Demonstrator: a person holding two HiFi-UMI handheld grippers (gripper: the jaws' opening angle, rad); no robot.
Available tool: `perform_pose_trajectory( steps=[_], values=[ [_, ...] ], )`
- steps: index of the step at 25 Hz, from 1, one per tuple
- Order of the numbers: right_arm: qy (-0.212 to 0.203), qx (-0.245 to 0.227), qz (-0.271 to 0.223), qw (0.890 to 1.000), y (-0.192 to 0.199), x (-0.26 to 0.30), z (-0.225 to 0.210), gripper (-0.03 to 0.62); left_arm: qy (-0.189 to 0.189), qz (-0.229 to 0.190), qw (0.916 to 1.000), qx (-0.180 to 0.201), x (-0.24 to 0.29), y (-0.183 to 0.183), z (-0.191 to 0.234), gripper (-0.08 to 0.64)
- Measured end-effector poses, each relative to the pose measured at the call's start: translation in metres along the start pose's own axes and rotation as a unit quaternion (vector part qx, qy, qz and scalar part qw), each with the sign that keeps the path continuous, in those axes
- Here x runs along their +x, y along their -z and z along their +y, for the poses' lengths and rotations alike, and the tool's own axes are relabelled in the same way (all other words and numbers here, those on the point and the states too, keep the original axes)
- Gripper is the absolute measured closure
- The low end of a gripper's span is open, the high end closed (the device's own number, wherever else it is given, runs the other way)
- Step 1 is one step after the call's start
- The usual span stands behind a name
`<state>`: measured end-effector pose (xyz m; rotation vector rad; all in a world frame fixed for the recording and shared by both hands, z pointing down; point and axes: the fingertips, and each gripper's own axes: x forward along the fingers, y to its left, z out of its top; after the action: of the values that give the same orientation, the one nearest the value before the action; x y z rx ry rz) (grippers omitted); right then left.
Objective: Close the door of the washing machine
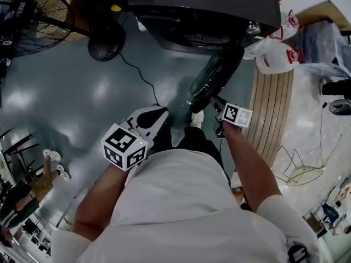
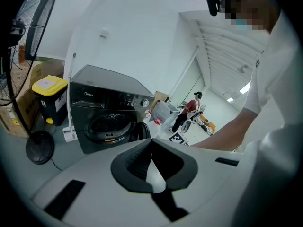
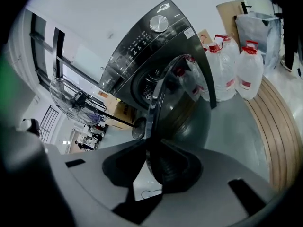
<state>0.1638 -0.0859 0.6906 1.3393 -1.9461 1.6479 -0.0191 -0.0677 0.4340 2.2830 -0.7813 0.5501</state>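
Dark grey metal fills the top of the head view, where the washing machine [image 1: 208, 4] stands. Its door [image 1: 216, 81] is open, swung out toward the middle of the frame. We hold the right gripper [image 1: 215, 102] at the door's near edge, just right of centre. In the right gripper view the door's rim runs up between the jaws, which are clamped on it. Our left gripper [image 1: 156, 118] hovers left of centre, apart from the door, its jaws pressed together on nothing. Water jugs [image 1: 277, 56] stand at the upper right beside the machine, and a fan [image 1: 27, 15] is at the upper left.
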Motion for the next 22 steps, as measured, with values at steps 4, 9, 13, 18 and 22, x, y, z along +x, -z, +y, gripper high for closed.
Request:
perform_pose_trajectory(
  steps=[4,9,13,18,22],
  values=[
    [0.0,0.03,-0.02,0.999,-0.006,0.02,0.019,0.489,-0.002,-0.001,1.0,0.0,-0.011,0.0,0.015,0.543],
    [-0.005,0.057,-0.039,0.998,-0.018,0.046,0.038,0.489,0.0,0.002,1.0,-0.001,-0.022,-0.001,0.033,0.543],
    [-0.008,0.078,-0.051,0.996,-0.029,0.068,0.057,0.489,0.0,0.007,1.0,0.0,-0.037,0.001,0.051,0.543],
    [-0.009,0.096,-0.072,0.993,-0.05,0.091,0.075,0.491,-0.002,0.012,0.9999,0.012,-0.048,0.003,0.069,0.543],
    [-0.014,0.114,-0.089,0.989,-0.064,0.107,0.087,0.494,-0.003,0.01,0.9999,0.01,-0.059,0.003,0.083,0.543]
  ],
)
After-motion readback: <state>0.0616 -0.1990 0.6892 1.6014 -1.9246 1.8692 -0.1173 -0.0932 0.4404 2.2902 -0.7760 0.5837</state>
